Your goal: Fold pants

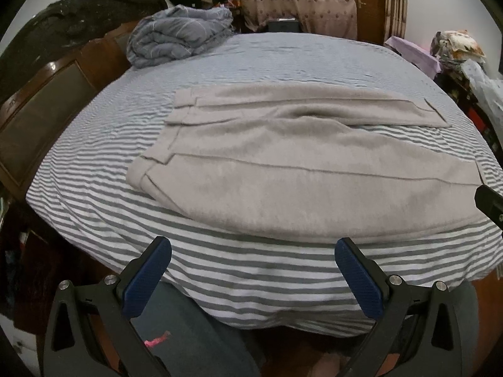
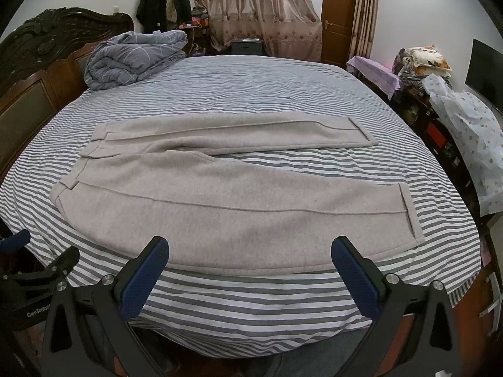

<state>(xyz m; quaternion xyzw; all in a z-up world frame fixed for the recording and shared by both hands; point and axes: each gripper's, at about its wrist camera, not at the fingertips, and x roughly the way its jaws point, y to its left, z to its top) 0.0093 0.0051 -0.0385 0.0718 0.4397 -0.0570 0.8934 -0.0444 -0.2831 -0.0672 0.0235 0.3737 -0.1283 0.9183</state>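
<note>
Beige-grey pants [image 1: 283, 163] lie flat on the striped bed [image 1: 94, 144], waist at the left, both legs stretched to the right and spread apart. They also show in the right wrist view [image 2: 220, 188]. My left gripper [image 1: 253, 251] is open and empty, just short of the near leg's front edge. My right gripper [image 2: 250, 251] is open and empty, its blue fingertips [image 2: 154, 257] at the near leg's front edge. The left gripper's body [image 2: 37, 270] shows at the left of the right wrist view.
A folded blue-grey quilt [image 2: 132, 59] lies at the bed's far left by the dark wooden headboard [image 2: 41, 62]. Cluttered furniture with pillows and bags [image 2: 440, 94] stands along the right side. Curtains [image 2: 257, 9] and a door [image 2: 339, 15] are behind the bed.
</note>
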